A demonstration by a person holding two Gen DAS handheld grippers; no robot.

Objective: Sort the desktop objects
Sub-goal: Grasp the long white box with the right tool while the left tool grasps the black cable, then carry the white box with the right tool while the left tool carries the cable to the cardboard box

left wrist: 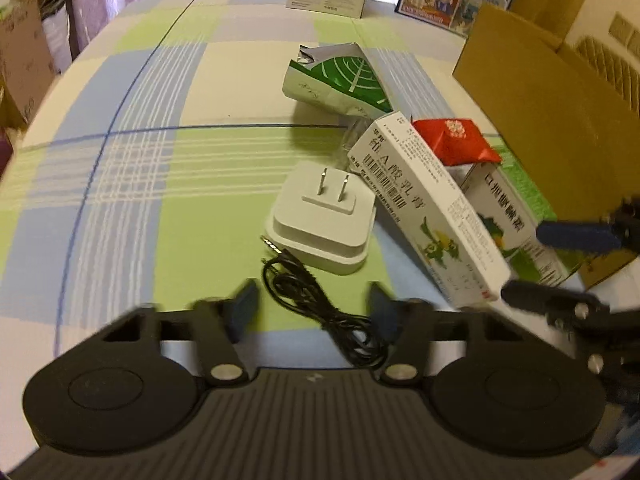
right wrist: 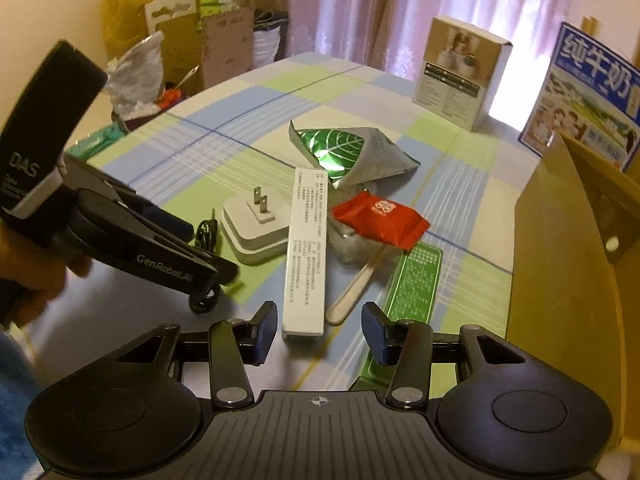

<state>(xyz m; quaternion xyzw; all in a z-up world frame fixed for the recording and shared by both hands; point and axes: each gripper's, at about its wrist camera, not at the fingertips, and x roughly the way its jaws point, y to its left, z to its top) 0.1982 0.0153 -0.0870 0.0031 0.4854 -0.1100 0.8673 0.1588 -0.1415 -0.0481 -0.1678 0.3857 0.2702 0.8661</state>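
Black audio cable (left wrist: 320, 300) lies between my left gripper (left wrist: 312, 312) fingers, spread wide, nothing held. I'd drop straight down, pinch coil. White plug adapter (left wrist: 324, 220) crowds 12 o'clock. Right gripper (right wrist: 320, 332) wide, empty, long white carton (right wrist: 306, 248) at 12, green box (right wrist: 408, 284) and spoon (right wrist: 352, 288) at 1, cardboard box (right wrist: 568, 260) at 3.

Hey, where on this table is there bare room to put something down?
The checked tablecloth is bare left of the white plug adapter and green foil pouch. It is crowded rightward: long white carton, red sachet, brown cardboard box.
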